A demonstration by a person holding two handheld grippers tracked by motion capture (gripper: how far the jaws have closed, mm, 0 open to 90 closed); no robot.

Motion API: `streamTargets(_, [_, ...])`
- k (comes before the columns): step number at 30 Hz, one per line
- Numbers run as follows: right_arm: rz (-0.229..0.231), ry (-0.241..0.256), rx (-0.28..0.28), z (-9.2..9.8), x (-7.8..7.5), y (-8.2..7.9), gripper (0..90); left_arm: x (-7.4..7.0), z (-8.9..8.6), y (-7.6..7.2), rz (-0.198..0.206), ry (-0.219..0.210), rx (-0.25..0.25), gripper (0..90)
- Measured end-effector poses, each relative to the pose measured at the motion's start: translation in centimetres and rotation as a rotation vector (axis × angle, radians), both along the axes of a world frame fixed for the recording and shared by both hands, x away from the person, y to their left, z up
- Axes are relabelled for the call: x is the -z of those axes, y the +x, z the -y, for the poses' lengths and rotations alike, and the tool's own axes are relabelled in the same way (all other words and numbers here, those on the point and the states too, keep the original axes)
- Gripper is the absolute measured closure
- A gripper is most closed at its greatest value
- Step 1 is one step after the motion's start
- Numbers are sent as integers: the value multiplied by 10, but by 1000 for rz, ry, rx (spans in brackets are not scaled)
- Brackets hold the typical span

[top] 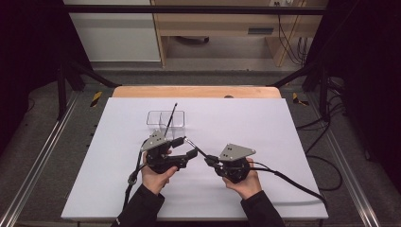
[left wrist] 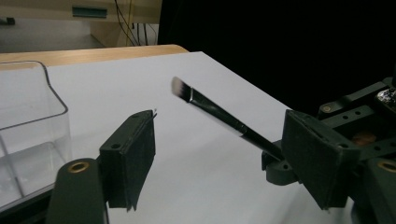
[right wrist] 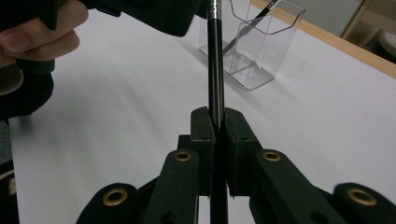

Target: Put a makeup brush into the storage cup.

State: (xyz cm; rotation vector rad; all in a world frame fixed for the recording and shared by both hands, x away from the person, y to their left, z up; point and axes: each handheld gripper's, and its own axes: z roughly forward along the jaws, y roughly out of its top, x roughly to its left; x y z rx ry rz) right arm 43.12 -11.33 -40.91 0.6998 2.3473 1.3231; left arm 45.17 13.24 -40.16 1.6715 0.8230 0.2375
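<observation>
A thin black brush [top: 195, 147] with a pale bristle tip [left wrist: 180, 88] is clamped by its handle [right wrist: 215, 70] in my right gripper [top: 209, 161], whose jaws are shut on it [right wrist: 215, 122]. The brush points up and left, into the gap of my left gripper [top: 185, 147]. That gripper stands open [left wrist: 224, 135], its pads either side of the brush and apart from it. A clear plastic holder [top: 165, 118] stands just beyond, with a second dark brush [top: 171, 115] leaning in it.
A white sheet [top: 265, 123] covers the table, with a wooden edge [top: 196, 91] at the far side. The holder [left wrist: 32, 130] is close to my left gripper's left jaw. Cables trail from both grippers toward the near and right edges.
</observation>
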Motion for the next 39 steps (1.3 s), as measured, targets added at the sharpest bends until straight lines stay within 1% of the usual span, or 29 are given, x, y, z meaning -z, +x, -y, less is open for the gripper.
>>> streamTargets(5, [-2, 6, -6, -2, 3, -1, 842, 2, 5, 1, -14, -22, 6, 342])
streamTargets(10, [3, 15, -13, -3, 3, -2, 842, 4, 7, 1, -34, -36, 13, 448])
streamTargets(14, [9, 22, -9, -3, 3, -3, 842, 4, 6, 1, -51, -68, 19, 545])
streamTargets(16, [10, 25, -9, -3, 3, -3, 842, 4, 6, 1, -53, -83, 23, 600])
streamTargets(18, [11, 28, -8, -3, 3, -3, 842, 4, 5, 1, -61, -95, 27, 638])
streamTargets(22, [8, 33, -13, -4, 4, -3, 842, 5, 4, 1, -73, -129, 33, 676])
streamTargets(26, [9, 34, -18, -5, 5, -3, 841, 5, 4, 0, -72, -161, 36, 712])
streamTargets(29, [11, 35, -19, -5, 6, -2, 839, 4, 4, -2, -65, -178, 42, 741])
streamTargets(33, [9, 35, -22, -7, 8, -2, 838, 3, 5, -5, -56, -199, 62, 784])
streamTargets(37, [8, 43, -26, -7, 8, -3, 836, 0, 7, -9, -38, -215, 75, 816])
streamTargets(39, [8, 45, -27, -7, 7, -3, 835, -1, 8, -10, -33, -215, 83, 828])
